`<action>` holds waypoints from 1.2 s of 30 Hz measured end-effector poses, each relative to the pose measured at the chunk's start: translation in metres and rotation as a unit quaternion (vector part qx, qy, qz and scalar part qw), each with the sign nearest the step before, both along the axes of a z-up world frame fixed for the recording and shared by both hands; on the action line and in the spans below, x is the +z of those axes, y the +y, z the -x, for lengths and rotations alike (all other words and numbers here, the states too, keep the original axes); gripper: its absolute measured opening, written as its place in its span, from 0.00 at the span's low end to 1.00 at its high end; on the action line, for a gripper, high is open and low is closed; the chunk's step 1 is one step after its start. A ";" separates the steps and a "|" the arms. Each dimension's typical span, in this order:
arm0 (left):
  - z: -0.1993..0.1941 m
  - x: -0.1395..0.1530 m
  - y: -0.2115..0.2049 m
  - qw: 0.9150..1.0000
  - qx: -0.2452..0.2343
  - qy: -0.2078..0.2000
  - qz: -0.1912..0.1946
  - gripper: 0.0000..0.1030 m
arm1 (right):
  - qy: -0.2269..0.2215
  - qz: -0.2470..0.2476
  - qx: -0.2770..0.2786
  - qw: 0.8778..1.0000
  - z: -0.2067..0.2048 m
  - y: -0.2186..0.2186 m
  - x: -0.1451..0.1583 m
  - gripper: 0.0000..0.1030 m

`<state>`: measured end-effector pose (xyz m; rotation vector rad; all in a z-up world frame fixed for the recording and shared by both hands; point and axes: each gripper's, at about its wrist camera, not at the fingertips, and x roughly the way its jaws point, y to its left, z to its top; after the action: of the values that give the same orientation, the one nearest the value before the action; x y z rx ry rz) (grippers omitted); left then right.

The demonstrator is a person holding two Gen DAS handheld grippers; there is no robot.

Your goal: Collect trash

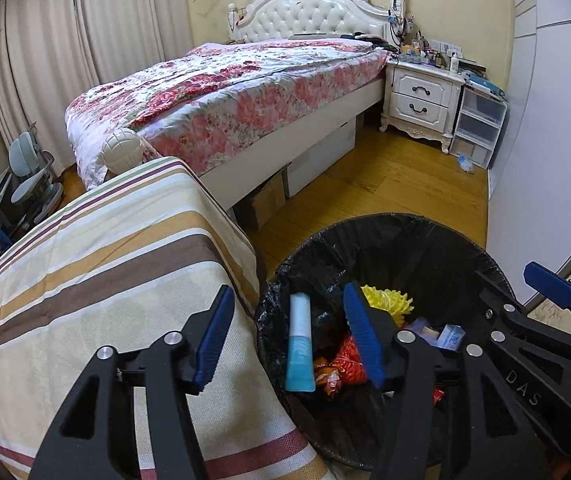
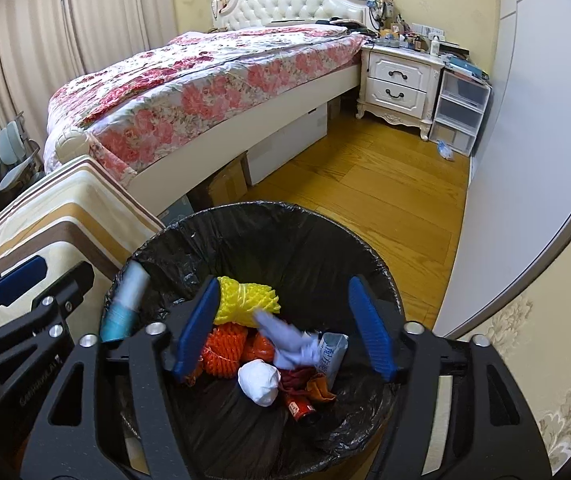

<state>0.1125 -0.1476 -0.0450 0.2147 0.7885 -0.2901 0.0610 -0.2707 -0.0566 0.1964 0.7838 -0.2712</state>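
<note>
A black-bagged trash bin (image 1: 385, 222) (image 2: 285, 206) stands on the wood floor under both grippers. My left gripper (image 1: 291, 336) is open over the bin's left side. A white and teal tube (image 1: 299, 346) (image 2: 123, 306) lies below its pads, leaning on the liner and touching neither pad. My right gripper (image 2: 283, 328) is open above the bin's middle, with a blurred pale wrapper (image 2: 285, 340) loose between its fingers. Inside lie yellow netting (image 2: 245, 300), orange netting (image 2: 225, 348), a white paper ball (image 2: 259, 382) and a small carton (image 2: 331, 354).
A striped cloth-covered surface (image 1: 105, 280) (image 2: 57, 208) adjoins the bin on the left. Beyond it are a floral bed (image 1: 225, 92), cardboard boxes (image 1: 265, 200) under it, a white nightstand (image 1: 421, 100) and plastic drawers (image 1: 479, 128). A crumpled blue-white scrap (image 1: 465, 164) (image 2: 445, 150) lies by the drawers.
</note>
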 end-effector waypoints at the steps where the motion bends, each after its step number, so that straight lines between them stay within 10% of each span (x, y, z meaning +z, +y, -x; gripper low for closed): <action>1: 0.000 0.000 0.000 1.000 -0.001 -0.001 -0.002 0.61 | 0.000 0.001 -0.001 1.000 0.001 0.000 0.001 0.66; 36: 0.086 0.055 0.075 0.996 0.036 -0.076 0.029 0.82 | -0.068 0.034 -0.006 0.997 0.089 0.049 0.060 0.83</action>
<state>0.0263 -0.0729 0.0096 0.1522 0.6344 -0.2258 -0.0277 -0.2222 0.0030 0.1544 0.6382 -0.2923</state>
